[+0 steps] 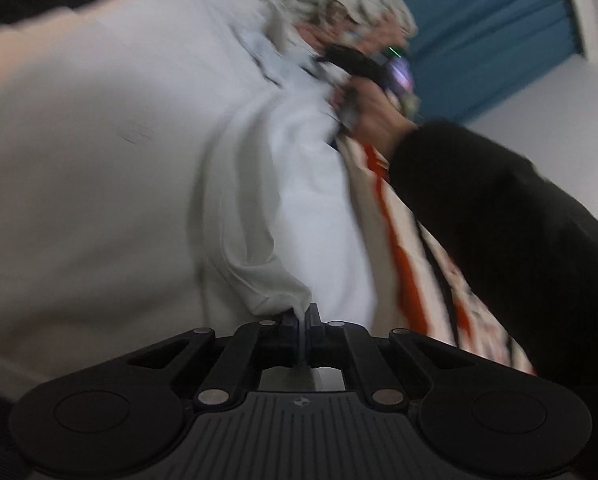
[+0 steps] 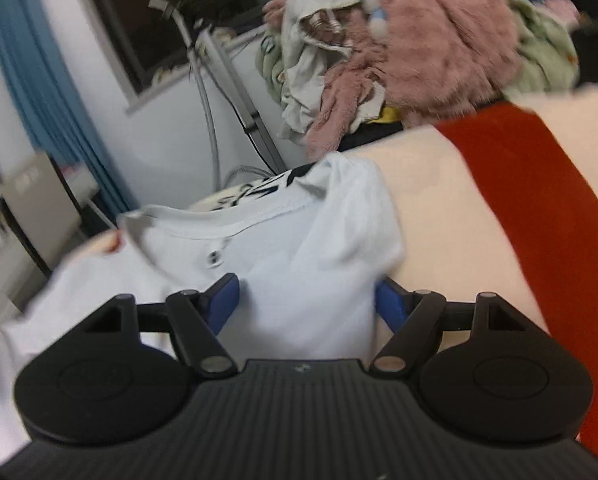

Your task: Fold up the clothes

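A white T-shirt fills the left wrist view. My left gripper is shut on a bunched edge of it, which runs up from the jaws. In the right wrist view the same shirt shows its neckline and a small button. My right gripper is open, its blue fingers standing wide on either side of the shirt's shoulder fabric. The right gripper and the hand holding it also show in the left wrist view, at the shirt's far end. The view is blurred.
A cream cover with a red stripe lies under the shirt. A heap of clothes, with a pink fluffy one, sits behind. A blue curtain, a window and metal tubing stand at the left. My black sleeve crosses the left wrist view.
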### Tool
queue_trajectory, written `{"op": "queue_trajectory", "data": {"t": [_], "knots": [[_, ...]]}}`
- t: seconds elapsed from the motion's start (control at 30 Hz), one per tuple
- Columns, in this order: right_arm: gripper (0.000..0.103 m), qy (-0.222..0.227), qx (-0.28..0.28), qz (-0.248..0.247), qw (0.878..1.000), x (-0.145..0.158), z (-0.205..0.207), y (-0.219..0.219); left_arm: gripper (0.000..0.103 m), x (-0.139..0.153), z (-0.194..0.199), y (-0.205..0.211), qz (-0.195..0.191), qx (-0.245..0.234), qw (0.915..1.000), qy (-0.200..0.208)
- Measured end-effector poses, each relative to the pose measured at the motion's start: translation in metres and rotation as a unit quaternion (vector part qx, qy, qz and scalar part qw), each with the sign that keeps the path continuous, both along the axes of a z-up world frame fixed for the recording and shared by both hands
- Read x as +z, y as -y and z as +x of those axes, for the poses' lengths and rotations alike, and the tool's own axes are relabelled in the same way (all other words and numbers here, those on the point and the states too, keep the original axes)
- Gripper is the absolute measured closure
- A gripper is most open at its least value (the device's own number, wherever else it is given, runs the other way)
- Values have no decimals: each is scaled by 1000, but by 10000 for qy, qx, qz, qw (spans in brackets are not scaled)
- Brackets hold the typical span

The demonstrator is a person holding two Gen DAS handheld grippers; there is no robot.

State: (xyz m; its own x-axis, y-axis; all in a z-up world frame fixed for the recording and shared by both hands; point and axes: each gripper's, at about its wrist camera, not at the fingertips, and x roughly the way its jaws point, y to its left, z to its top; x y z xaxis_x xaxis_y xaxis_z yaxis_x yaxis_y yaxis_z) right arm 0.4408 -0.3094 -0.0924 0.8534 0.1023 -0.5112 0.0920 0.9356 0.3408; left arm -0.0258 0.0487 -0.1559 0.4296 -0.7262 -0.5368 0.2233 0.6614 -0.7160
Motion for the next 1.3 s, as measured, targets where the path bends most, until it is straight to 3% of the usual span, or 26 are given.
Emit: {"op": "queue_trajectory", "data": {"t": [0.03, 0.07, 0.2, 0.33, 0.4, 0.5, 0.53, 0.57, 0.7, 0.87, 1.1, 1.3], "knots": [[85, -1, 64, -313, 9995, 5, 9, -3, 101, 0, 0, 5, -169, -211, 9996, 43], [90, -41, 122, -558, 9984, 11, 18, -5, 101, 1, 0, 10, -295, -437, 9986, 106], [90, 234, 228, -1162, 9927, 43, 38, 1, 101, -5, -2, 34, -590, -1141, 9916, 159], [89, 91, 191, -1733, 9846, 44, 54, 14, 101, -22, 2, 45, -359, -1121, 9928, -222], [85, 173, 252, -1695, 9851, 38, 52, 20, 101, -26, 4, 44, -288, -1036, 9938, -289], [44, 216, 157, -1445, 9891, 37, 37, 29, 100, -23, 8, 39, -296, -890, 9953, -238], [24, 267, 127, -1338, 9906, 40, 33, 31, 100, -22, 8, 37, -296, -840, 9958, -202], [18, 370, 94, -1248, 9914, 45, 23, 35, 100, -21, 9, 34, -296, -791, 9963, -166], [18, 505, -83, -1098, 9926, 75, -28, 45, 100, -17, 11, 20, -365, -508, 9980, -98], [18, 688, -175, -1128, 9911, 116, -120, 45, 100, -8, 6, -1, -300, -27, 9995, 22], [18, 815, -75, -1229, 9890, 153, -276, 19, 99, 7, -11, 3, 556, 344, 9970, 408], [18, 950, -165, -256, 9950, 140, -394, 5, 94, 21, -26, 14, 1381, 585, 9854, 803]]}}
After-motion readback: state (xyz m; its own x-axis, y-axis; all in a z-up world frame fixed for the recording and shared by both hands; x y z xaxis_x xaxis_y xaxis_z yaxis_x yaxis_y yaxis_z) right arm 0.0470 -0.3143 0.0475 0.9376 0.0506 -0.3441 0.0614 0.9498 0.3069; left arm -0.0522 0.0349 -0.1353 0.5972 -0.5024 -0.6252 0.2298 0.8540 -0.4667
